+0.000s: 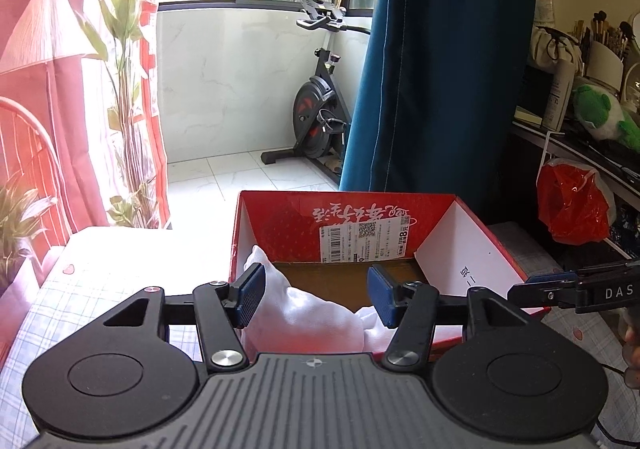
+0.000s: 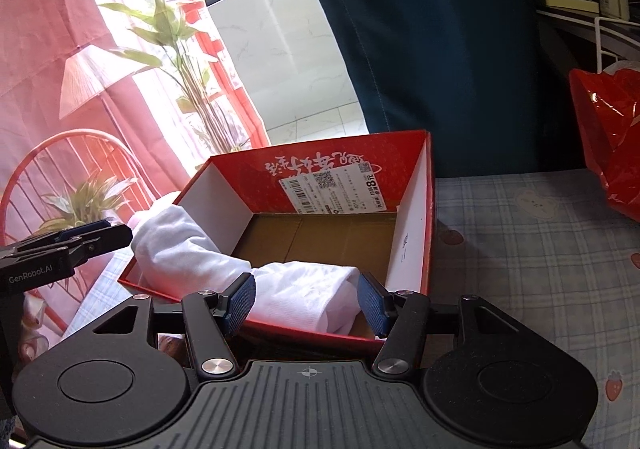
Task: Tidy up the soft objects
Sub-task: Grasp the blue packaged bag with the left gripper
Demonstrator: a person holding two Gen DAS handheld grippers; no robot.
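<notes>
A red cardboard box [image 1: 472, 265] [image 2: 416, 209] stands open on the checked bedsheet. A white rolled cloth [image 1: 312, 313] [image 2: 192, 249] lies along its near and left sides, partly draped over the left rim. My left gripper [image 1: 316, 295] is open, its blue pads on either side of the cloth above the box's near edge. My right gripper [image 2: 306, 305] is open too, its pads straddling the cloth's right end at the near rim. Each gripper shows in the other's view: the right one [image 1: 560, 289] at the box's right side, the left one [image 2: 80, 241] at its left side.
A blue curtain [image 1: 432, 61] hangs behind the box. A red plastic bag [image 1: 572, 201] [image 2: 612, 137] hangs at the right below a cluttered shelf with a green plush toy [image 1: 600, 113]. Plants [image 2: 80, 201] and a red chair [image 2: 48, 161] stand at the left. An exercise bike [image 1: 320, 109] stands beyond.
</notes>
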